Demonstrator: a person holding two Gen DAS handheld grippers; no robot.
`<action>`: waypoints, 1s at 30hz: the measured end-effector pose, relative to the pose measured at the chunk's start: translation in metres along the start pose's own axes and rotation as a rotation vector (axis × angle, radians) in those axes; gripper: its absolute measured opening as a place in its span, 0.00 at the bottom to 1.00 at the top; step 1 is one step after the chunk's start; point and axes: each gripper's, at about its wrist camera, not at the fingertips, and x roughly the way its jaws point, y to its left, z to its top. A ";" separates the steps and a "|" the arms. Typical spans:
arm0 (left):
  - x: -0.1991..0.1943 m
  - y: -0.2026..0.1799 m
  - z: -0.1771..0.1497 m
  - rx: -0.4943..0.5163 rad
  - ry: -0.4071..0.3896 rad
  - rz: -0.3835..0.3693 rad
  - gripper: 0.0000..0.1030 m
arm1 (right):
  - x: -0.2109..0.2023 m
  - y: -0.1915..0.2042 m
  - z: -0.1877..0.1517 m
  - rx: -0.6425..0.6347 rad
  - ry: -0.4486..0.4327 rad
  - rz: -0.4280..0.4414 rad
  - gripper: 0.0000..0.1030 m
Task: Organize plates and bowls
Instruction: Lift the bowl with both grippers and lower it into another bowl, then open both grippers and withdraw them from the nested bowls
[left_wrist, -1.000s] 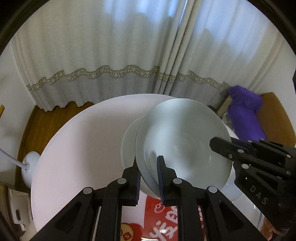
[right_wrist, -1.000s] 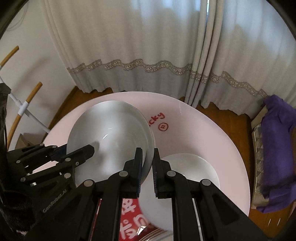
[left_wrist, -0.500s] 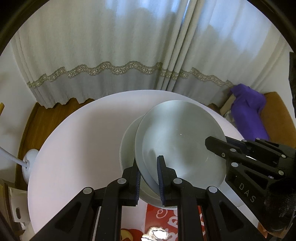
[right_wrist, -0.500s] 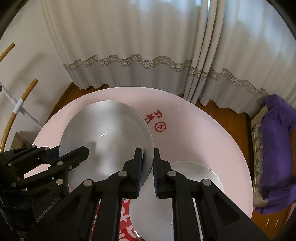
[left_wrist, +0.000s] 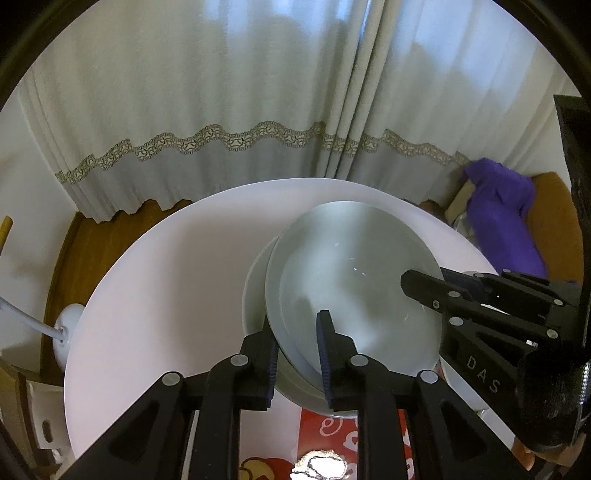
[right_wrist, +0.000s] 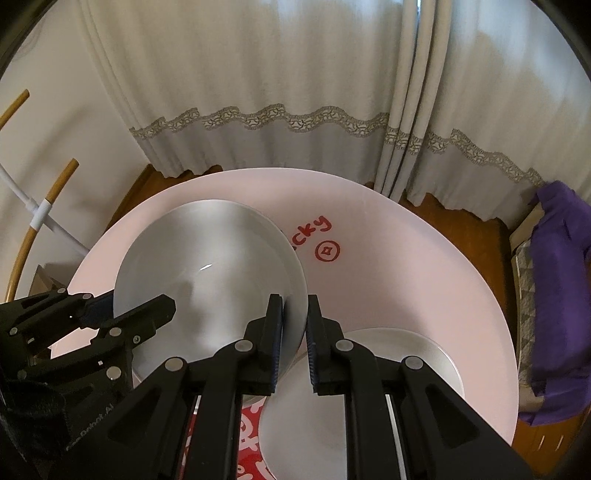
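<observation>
- Left wrist view: my left gripper (left_wrist: 295, 350) clamped the bowl's (left_wrist: 354, 288) near rim, above the round table (left_wrist: 177, 295).
- My right gripper (right_wrist: 295, 332) pinched its opposite rim; a plate (right_wrist: 406, 369) lay just beside.

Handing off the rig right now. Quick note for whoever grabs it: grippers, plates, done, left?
Left gripper: shut on the near-left rim of the white bowl.
Right gripper: shut on the same bowl's opposite rim.
The bowl is carried by both grippers, held over a white plate on the round pink table.
A second white plate lies on the table to the right.
Done: bowl gripped on both sides.
Left: set the bowl down, release, then probably stack the remaining plate.
</observation>
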 end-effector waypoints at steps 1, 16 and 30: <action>0.000 0.000 0.000 -0.002 0.004 -0.003 0.18 | 0.000 0.000 -0.001 0.001 0.000 0.001 0.11; -0.008 0.008 0.002 -0.030 0.019 -0.074 0.34 | 0.002 -0.001 -0.002 -0.006 -0.009 0.013 0.11; -0.033 0.009 -0.017 -0.042 -0.023 -0.032 0.48 | 0.001 0.001 -0.004 0.008 -0.020 0.005 0.11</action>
